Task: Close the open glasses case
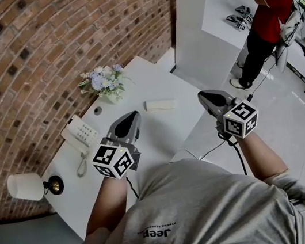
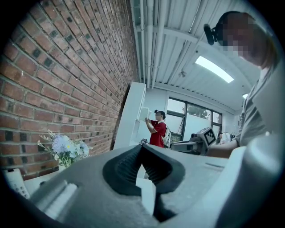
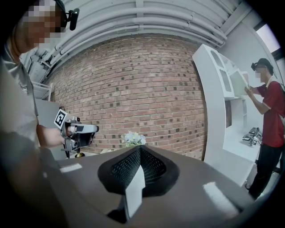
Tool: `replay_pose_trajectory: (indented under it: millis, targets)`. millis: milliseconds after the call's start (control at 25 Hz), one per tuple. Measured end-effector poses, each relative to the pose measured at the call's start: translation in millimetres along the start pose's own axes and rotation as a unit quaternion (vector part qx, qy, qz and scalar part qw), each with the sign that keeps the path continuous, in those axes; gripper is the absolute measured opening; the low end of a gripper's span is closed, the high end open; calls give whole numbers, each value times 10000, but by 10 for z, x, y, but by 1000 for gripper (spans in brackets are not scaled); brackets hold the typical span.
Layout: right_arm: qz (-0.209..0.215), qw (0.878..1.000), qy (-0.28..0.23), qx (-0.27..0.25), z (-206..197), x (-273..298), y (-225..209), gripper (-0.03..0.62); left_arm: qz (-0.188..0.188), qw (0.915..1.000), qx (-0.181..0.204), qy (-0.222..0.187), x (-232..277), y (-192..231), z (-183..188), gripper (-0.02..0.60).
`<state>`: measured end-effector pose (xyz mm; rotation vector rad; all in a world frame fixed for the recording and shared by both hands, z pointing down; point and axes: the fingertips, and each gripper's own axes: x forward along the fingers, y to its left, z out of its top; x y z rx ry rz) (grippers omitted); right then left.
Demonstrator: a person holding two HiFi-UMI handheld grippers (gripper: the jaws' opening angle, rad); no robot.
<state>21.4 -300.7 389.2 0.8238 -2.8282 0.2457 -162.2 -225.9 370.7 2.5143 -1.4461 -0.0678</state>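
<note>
Head view: white surface (image 1: 161, 137) along brick wall (image 1: 40, 50), flowers (image 1: 103, 81) at far end. Right of flowers, near them: case (image 1: 160, 105), pale flat oblong lying on surface, open or shut unclear.
Left gripper view: left tongs (image 2: 141, 146) closed, empty, right of flowers.
Right gripper view: right tongs (image 3: 139, 149) closed, empty, tips just below flowers.

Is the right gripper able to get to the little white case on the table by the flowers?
Probably yes. The right gripper hovers near the white case, with only bare table between them. The flowers and phone stand off to the far side.
</note>
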Motion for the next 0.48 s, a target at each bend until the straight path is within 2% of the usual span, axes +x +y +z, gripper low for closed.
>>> replay_pose_trajectory:
  millis: [480]
  targets:
    - [19,10000,2,-51,6,-25,73,8,26,10000,-12,-5,-93,-38,-5,-2]
